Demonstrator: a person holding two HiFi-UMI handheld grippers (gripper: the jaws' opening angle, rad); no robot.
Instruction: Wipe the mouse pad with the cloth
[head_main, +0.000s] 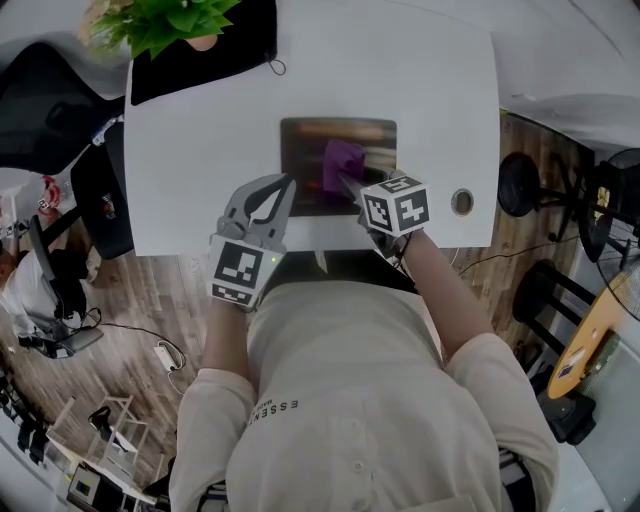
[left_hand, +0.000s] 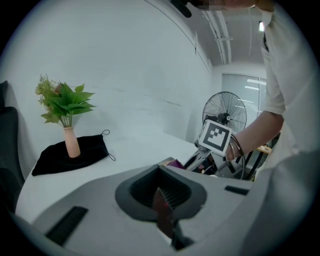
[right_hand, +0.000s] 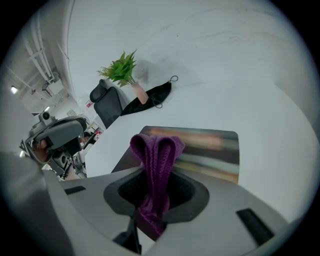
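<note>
A dark mouse pad (head_main: 310, 150) lies on the white table (head_main: 200, 150) near its front edge. The purple cloth (head_main: 343, 163) hangs bunched over the pad's middle, with my right gripper (head_main: 347, 186) shut on it. In the right gripper view the cloth (right_hand: 156, 152) stands folded up out of the closed jaws, above the pad (right_hand: 210, 150). My left gripper (head_main: 283, 184) is held over the table just left of the pad, jaws together and empty; in its own view the gripper (left_hand: 165, 220) holds nothing. I cannot tell whether the cloth touches the pad.
A vase of green leaves (head_main: 165, 22) stands on a black cloth (head_main: 200, 55) at the table's far left corner. A round cable hole (head_main: 461, 201) is right of the pad. Stools (head_main: 520, 185) and a fan (left_hand: 225, 107) stand off the table's right side.
</note>
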